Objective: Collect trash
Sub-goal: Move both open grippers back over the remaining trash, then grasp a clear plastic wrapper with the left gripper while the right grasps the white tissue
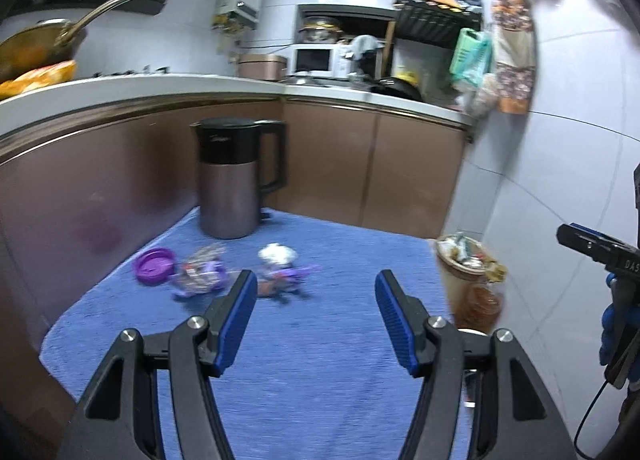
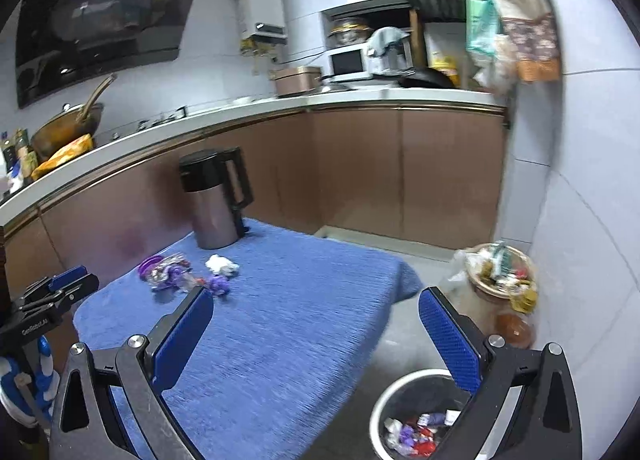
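Observation:
Trash lies on the blue cloth-covered table (image 1: 320, 360) ahead of my left gripper (image 1: 316, 284), which is open with nothing between its blue pads. The pieces are a purple lid (image 1: 154, 266), a crumpled clear-and-purple wrapper (image 1: 200, 276), a white tissue wad (image 1: 276, 254) and a small purple wrapper (image 1: 282, 282). My right gripper (image 2: 316, 294) is open and empty over the table's right side. Below it on the floor stands a white bin (image 2: 376, 412) with a black liner holding several wrappers. The same pile, lid (image 2: 150, 262) and tissue (image 2: 220, 264), shows far left.
A steel kettle (image 1: 236, 180) with a black lid stands at the back of the table, against brown cabinets. An overfilled basket of rubbish (image 2: 500, 280) sits by the tiled wall on the right. The left gripper (image 2: 86, 278) shows at the right wrist view's left edge.

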The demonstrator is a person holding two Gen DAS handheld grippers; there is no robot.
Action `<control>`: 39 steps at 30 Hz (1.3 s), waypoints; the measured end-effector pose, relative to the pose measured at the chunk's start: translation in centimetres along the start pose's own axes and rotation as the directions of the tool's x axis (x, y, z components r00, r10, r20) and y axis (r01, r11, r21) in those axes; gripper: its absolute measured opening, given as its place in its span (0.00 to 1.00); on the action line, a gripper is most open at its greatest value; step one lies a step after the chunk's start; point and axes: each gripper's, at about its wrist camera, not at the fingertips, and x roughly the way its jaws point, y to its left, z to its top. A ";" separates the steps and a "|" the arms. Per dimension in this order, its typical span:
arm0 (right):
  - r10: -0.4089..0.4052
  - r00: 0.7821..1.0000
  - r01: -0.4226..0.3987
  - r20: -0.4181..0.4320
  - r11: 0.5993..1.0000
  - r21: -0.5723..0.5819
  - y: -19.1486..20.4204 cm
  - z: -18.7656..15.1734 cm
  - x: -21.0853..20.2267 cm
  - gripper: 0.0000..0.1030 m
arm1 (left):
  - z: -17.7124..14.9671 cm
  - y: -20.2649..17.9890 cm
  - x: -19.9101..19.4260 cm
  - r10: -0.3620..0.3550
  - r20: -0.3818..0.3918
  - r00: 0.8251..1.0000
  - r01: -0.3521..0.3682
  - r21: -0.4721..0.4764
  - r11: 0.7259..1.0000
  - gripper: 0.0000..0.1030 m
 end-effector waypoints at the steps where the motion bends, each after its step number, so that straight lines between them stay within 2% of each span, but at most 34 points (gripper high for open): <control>1: 0.015 1.000 -0.015 -0.010 1.000 -0.008 0.5 0.2 1.0 1.00 | 0.0 0.8 0.2 0.010 -0.005 1.000 -0.010 -0.006 1.000 0.58; 9: 0.145 0.985 -0.152 -0.097 0.985 -0.077 5.2 1.2 9.7 1.00 | -0.3 9.1 4.9 0.101 -0.077 0.992 -0.108 -0.096 0.990 0.58; 15: 0.218 0.964 -0.236 -0.154 0.966 -0.104 7.6 1.7 15.9 0.98 | -0.4 12.7 9.1 0.124 -0.127 0.984 -0.140 -0.132 0.981 0.58; 22: 0.272 0.933 -0.304 -0.234 0.945 -0.117 10.1 1.5 23.2 0.87 | -0.8 15.1 15.3 0.097 -0.194 0.976 -0.129 -0.159 0.979 0.57; 26: 0.301 0.911 -0.341 -0.282 0.934 -0.104 11.4 0.9 27.2 0.73 | -0.8 15.9 17.9 0.073 -0.218 0.973 -0.111 -0.169 0.979 0.57; 30: 0.331 0.887 -0.375 -0.322 0.923 -0.083 12.6 0.9 31.1 0.66 | -1.0 16.6 20.6 0.042 -0.258 0.965 -0.092 -0.184 0.979 0.45; 35: 0.346 0.861 -0.401 -0.372 0.913 -0.080 14.1 0.7 35.2 0.64 | -1.4 17.6 23.1 0.010 -0.299 0.954 -0.077 -0.211 0.974 0.41; 39: 0.322 0.851 -0.401 -0.414 0.908 -0.119 15.3 0.1 37.3 0.59 | -2.1 17.8 24.2 -0.020 -0.329 0.944 -0.059 -0.227 0.972 0.26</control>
